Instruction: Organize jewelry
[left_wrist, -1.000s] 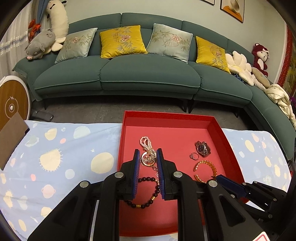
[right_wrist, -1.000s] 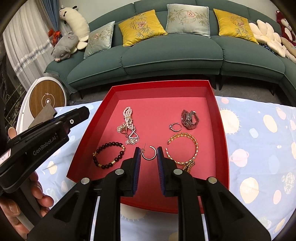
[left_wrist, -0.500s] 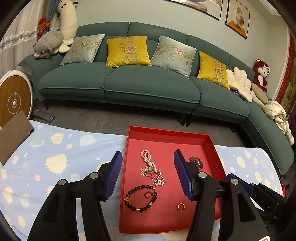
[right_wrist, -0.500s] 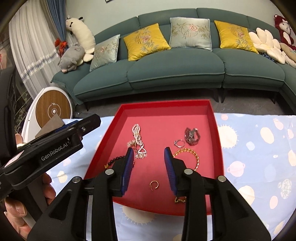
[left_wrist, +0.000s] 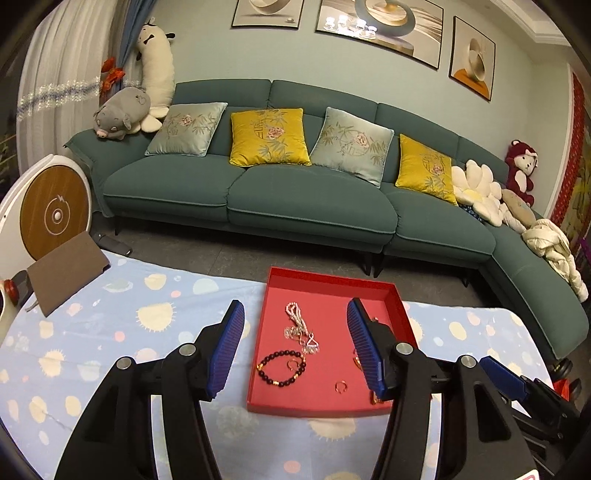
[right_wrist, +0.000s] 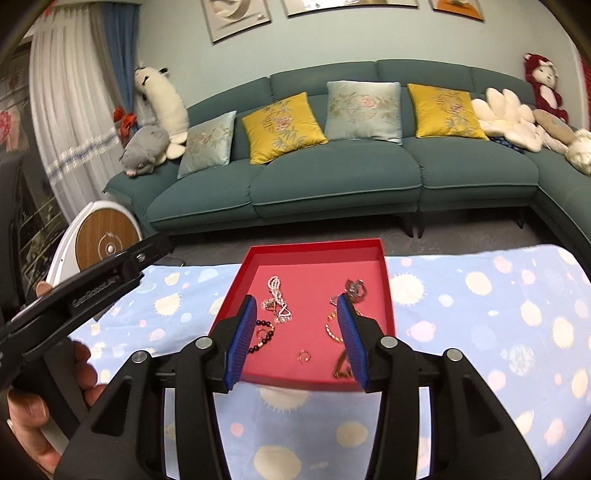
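In the left wrist view, the left gripper (left_wrist: 295, 350) is standing with its blue ribbed pads wide apart and nothing between them, its jaws having just been opening; it is hanging above the lower middle of the frame, clear of the shallow red rectangular tray (left_wrist: 328, 282) that is sitting on the pale blue cloth with planet prints (left_wrist: 147, 317). Inside the tray, the pink pearl strand with silver pendants (left_wrist: 299, 326) is lying in the centre, the dark beaded bracelet with gold spacers (left_wrist: 280, 369) is lying below it with a small hoop earring (left_wrist: 291, 365) resting within its loop, and a second small gold hoop (left_wrist: 341, 386) is sitting alone near the tray's lower edge. In the right wrist view, the right gripper (right_wrist: 297, 336) is likewise showing parted, empty pads, its jaws having just been opening, and it is looking down on the same tray from above its near edge. A silver watch (right_wrist: 355, 288) and a gold chain bracelet (right_wrist: 332, 330) are showing along the tray's right side, partly hidden by the right finger. Every piece that shows is sitting inside the tray and none is lying on the cloth, so the gathering is looking finished; the two hoops are lying well apart, so pairing them may be what is left, though I cannot tell whether more sorting is intended.
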